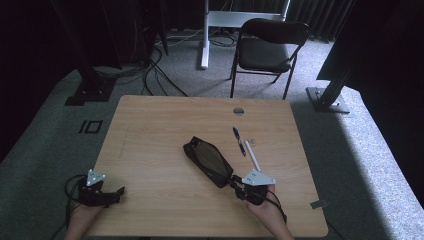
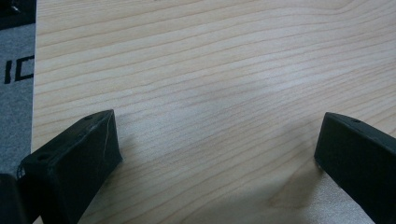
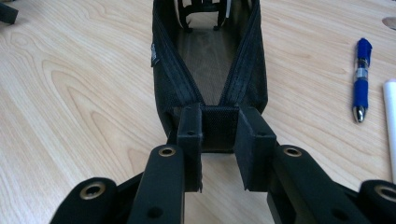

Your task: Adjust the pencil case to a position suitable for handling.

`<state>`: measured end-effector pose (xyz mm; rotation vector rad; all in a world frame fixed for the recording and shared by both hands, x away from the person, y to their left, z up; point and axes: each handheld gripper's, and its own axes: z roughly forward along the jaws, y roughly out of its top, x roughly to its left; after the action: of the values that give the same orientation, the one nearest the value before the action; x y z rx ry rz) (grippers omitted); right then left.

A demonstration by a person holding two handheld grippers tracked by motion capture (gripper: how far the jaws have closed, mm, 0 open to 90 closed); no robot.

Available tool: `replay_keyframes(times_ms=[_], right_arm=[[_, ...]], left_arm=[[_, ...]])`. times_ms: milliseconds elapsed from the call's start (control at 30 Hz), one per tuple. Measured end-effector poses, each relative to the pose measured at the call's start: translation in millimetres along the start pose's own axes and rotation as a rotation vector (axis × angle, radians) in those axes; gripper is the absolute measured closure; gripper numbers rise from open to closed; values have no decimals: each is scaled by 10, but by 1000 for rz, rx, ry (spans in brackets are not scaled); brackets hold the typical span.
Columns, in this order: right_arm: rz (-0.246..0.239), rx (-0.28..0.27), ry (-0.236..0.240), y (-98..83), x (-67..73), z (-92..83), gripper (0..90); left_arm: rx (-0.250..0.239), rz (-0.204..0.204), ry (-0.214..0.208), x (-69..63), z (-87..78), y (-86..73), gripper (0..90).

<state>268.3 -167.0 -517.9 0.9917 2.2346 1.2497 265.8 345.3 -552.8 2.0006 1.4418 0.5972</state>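
One black mesh pouch (image 1: 207,161) lies unzipped near the middle of the table (image 1: 150,150), with two pens to its right: one blue pen (image 1: 239,140) and one white pen (image 1: 253,156). A small tag on the pouch (too small to read) carries no legible writing. The right gripper (image 3: 219,140) pinches the pouch's near end tab, jaws narrow. The left gripper (image 2: 217,154) rests wide open over bare wood at the near left corner, well apart from the pouch.

The left black two-jaw claw (image 1: 119,192) rests at seven o'clock, jaws spread wide, pointing toward three. The right black claw (image 1: 233,181) at five o'clock points toward eleven, jaws nearly together, pinching.
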Motion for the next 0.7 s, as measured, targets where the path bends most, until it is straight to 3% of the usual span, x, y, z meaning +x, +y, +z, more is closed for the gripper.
replay_keyframes(times_ms=[400, 700], right_arm=[[31, -5, -11, -147, -21, -239, 732], [51, -12, -45, -274, -31, -428, 732]], left_arm=[[-1, 0, 0, 0, 1, 0, 3], [-1, 0, 0, 0, 1, 0, 3]])
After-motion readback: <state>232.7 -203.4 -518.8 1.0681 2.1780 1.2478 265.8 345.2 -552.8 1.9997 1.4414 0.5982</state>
